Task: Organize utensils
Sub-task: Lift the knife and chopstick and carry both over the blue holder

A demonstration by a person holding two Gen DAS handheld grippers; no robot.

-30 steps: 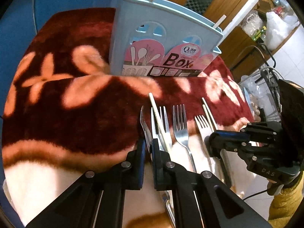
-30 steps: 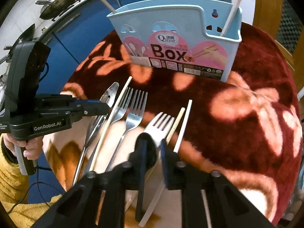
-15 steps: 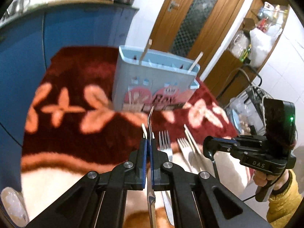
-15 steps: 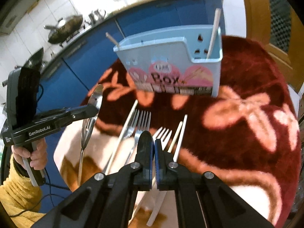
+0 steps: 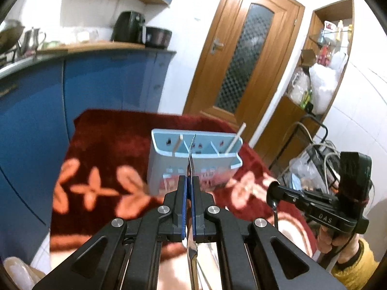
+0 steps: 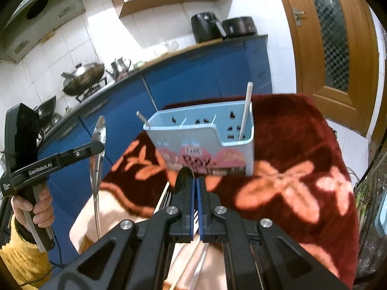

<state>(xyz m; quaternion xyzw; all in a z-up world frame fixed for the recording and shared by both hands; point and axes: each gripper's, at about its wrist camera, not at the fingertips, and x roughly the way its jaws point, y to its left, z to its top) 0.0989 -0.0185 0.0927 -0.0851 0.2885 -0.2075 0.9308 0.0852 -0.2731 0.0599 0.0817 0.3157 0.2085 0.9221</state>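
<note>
My left gripper (image 5: 189,181) is shut on a steel spoon (image 5: 191,154), held edge-on, high above the table in front of the light blue utensil box (image 5: 193,159). In the right wrist view that spoon (image 6: 98,142) hangs bowl up from the left gripper (image 6: 96,147). My right gripper (image 6: 195,183) is shut on a fork's handle, lifted above the table; its tines (image 6: 167,199) show just below the fingers. The box (image 6: 205,142) stands upright with dividers and holds a chopstick (image 6: 245,113) at the right and another (image 6: 142,119) at the left.
The table wears a dark red cloth with orange flowers (image 6: 290,181). Chopsticks and forks (image 6: 188,265) lie on the cloth below my right gripper. Blue cabinets (image 5: 36,120) stand to the left, a wooden door (image 5: 241,55) behind, a wire rack (image 5: 314,152) to the right.
Both grippers closed on their utensils and rose well above the table. The spoon and the fork left the cloth. The box now appears lower and farther in both views.
</note>
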